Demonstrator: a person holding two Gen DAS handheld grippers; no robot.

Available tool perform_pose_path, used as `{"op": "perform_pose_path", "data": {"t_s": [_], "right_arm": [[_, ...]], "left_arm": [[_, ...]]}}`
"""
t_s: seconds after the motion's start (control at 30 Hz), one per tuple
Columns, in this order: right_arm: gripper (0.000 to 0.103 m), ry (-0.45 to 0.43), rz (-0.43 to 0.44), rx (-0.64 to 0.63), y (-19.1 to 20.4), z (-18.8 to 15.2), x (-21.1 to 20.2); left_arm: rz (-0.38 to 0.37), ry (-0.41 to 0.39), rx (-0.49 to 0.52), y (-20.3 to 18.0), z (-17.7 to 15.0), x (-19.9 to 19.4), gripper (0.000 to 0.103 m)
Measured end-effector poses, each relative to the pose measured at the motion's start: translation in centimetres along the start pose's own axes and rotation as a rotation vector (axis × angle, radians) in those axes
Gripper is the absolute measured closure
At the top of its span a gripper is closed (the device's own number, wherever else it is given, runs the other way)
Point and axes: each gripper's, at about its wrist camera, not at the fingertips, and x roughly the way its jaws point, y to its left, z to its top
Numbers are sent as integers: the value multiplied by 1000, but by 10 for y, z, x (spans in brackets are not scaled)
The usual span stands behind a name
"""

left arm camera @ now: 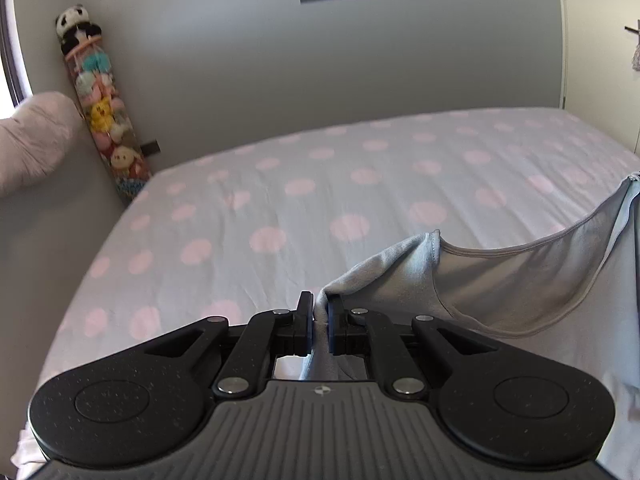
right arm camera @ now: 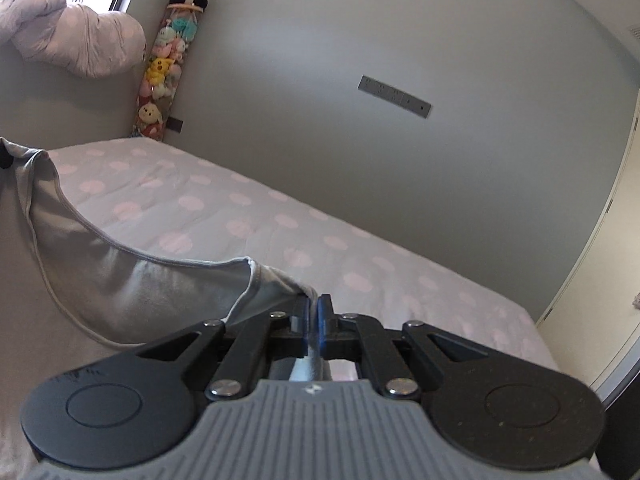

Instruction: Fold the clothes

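Note:
A light grey top [left arm camera: 500, 280] hangs stretched between my two grippers above the bed. In the left wrist view my left gripper [left arm camera: 320, 302] is shut on one shoulder of it, and the scooped neckline runs off to the right. In the right wrist view my right gripper [right arm camera: 314, 304] is shut on the other shoulder of the grey top [right arm camera: 120, 292], whose neckline sags to the left. Cloth passes down between each pair of jaws. The lower part of the garment is hidden below both cameras.
The bed [left arm camera: 280, 200] has a grey sheet with pink dots and fills the space ahead. A tall clear tube of plush toys [left arm camera: 104, 120] topped by a panda leans in the corner. A rolled duvet [right arm camera: 76, 36] lies on the ledge at left. Grey wall behind.

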Motion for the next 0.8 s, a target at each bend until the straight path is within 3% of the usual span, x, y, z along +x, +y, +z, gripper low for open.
{"op": "perform_pose_path", "data": {"t_s": [0.27, 0.4, 0.43, 0.47, 0.63, 0.8], "right_arm": [[97, 145, 38, 30, 14, -28, 102], [88, 198, 49, 59, 13, -33, 124], [76, 215, 55, 64, 12, -34, 128], [63, 222, 55, 69, 10, -34, 128], [62, 236, 66, 102, 2, -35, 103], [57, 235, 105, 138, -2, -44, 52]], "left_arm": [[-12, 76, -14, -10, -8, 75, 92], [-19, 100, -17, -14, -5, 89, 86], [-19, 107, -18, -15, -5, 89, 83], [-19, 111, -18, -17, -5, 90, 82], [-16, 101, -4, -19, -7, 73, 63], [-23, 101, -13, -14, -13, 38, 58]]}}
